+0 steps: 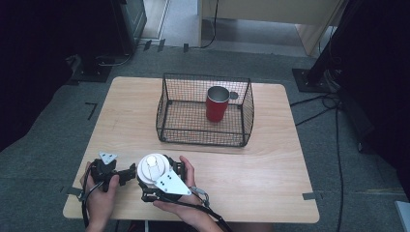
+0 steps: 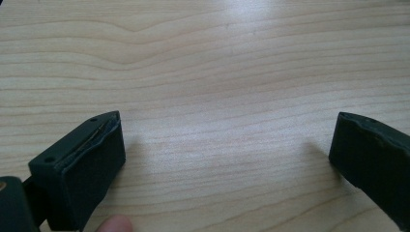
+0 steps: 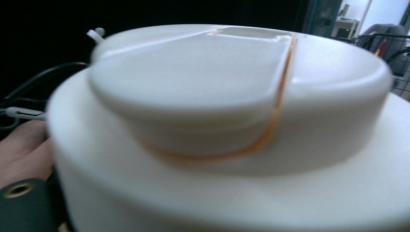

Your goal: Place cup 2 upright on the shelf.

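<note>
- At the near edge of the bench (image 1: 251, 169), a white lid (image 1: 153, 167) is seen at the right tool (image 1: 155, 180), with the grey three-cornered plate of that tool lying just in front of it.
- In the right gripper view the white lid (image 3: 227, 121) is seen very close and blurred, with a thin orange line curving across its raised top; the pads are hidden behind it, so whether the lid is pinched cannot be told.
- The left tool (image 1: 126, 175) is held just beside the lid, on its left, low over the bench.
- In the left gripper view the left tool (image 2: 227, 154) is shown with its jaws spread wide, nothing but bare wood grain between them, and a fingertip at the bottom edge.
- Farther back, in the middle of the bench, a black wire basket (image 1: 169, 104) is set, well apart from the lid.
- A red cup (image 1: 216, 104) is stood upright inside the basket, towards its right side.
</note>
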{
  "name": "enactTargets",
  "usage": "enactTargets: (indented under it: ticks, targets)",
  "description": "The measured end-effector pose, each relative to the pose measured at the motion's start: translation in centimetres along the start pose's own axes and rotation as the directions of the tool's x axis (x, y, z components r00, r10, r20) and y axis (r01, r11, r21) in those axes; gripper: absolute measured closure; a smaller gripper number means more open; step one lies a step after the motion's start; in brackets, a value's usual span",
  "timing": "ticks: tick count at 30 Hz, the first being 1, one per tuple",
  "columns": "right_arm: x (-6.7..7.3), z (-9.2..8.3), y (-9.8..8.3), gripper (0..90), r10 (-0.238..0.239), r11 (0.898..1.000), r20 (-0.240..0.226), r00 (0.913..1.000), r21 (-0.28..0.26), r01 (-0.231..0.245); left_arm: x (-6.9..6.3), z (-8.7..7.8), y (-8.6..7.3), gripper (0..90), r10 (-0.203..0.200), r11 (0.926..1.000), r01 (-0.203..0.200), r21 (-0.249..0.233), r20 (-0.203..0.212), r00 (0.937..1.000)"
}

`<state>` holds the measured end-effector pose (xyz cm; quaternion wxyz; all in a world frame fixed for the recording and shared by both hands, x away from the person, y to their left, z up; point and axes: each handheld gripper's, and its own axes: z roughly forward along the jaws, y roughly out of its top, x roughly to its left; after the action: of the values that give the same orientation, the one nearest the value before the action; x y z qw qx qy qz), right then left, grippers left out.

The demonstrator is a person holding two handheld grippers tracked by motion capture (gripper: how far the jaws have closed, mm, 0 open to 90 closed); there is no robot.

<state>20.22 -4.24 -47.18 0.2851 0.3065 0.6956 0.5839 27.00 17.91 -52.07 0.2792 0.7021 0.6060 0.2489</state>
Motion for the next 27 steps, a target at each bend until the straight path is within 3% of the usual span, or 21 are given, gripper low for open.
enactTargets:
  ticks: [5, 17, 27]
  targets:
    - [0.0, 0.2, 0.0, 14.1, 0.032, 0.999, -0.004, 0.9995, 0.003, -0.032, 0.0, 0.0, 0.0, 0.0, 0.001, 1.0000, -0.001, 0.000, 0.000, 1.0000]
    - [-0.2, 0.1, 0.2, 14.5, 0.017, 1.000, 0.004, 0.9998, -0.025, -0.017, 0.0, 0.0, 0.0, 0.0, 0.001, 1.0000, -0.001, 0.001, 0.001, 1.0000]
    - [-0.9, -0.4, 1.8, 14.5, 0.034, 0.997, 0.025, 0.9991, -0.075, -0.032, 0.0, 0.0, 0.0, 0.0, 0.003, 1.0000, -0.003, 0.002, 0.000, 1.0000]
